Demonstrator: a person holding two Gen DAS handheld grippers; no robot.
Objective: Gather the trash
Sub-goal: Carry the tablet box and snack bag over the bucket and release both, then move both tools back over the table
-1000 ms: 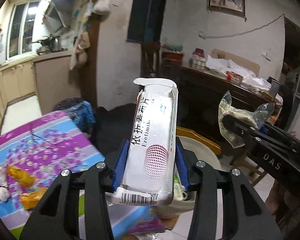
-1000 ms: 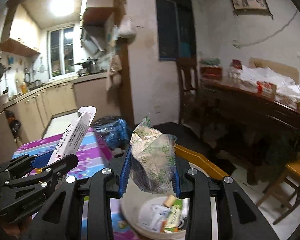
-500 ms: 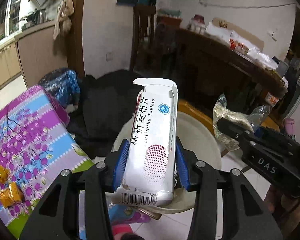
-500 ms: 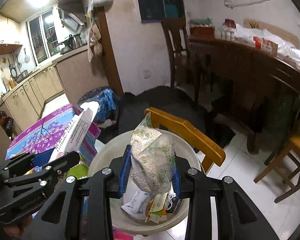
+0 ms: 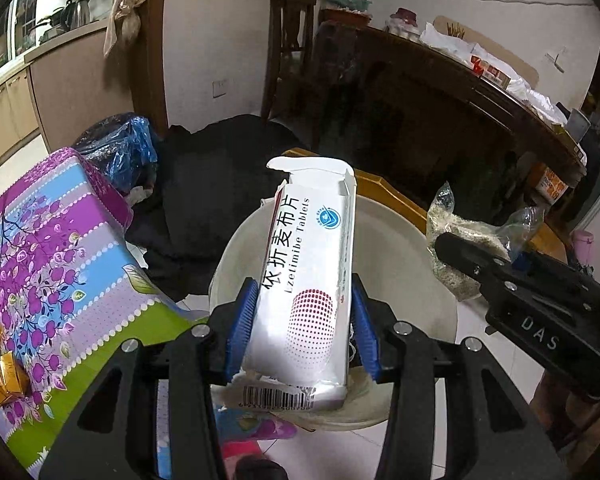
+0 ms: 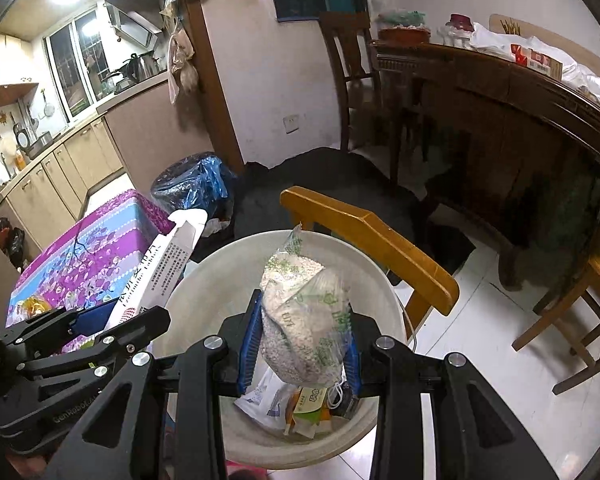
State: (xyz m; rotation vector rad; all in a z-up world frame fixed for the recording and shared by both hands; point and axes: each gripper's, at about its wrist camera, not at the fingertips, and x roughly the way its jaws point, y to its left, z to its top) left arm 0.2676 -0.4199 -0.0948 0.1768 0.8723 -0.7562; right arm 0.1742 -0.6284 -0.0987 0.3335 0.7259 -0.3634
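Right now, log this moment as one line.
left tool: shut on tablet box | right tool: shut on grain bag | both above trash bin | nothing dropped yet

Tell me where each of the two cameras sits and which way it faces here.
Left wrist: sits behind the left gripper, looks forward and down at the medicine box it clamps above the bin; right gripper at right edge.
Right wrist: sits behind the right gripper, looks down at the clamped grain bag over the bin; left gripper at lower left.
Shared: bin, box, bag, floral tablecloth, wooden chair.
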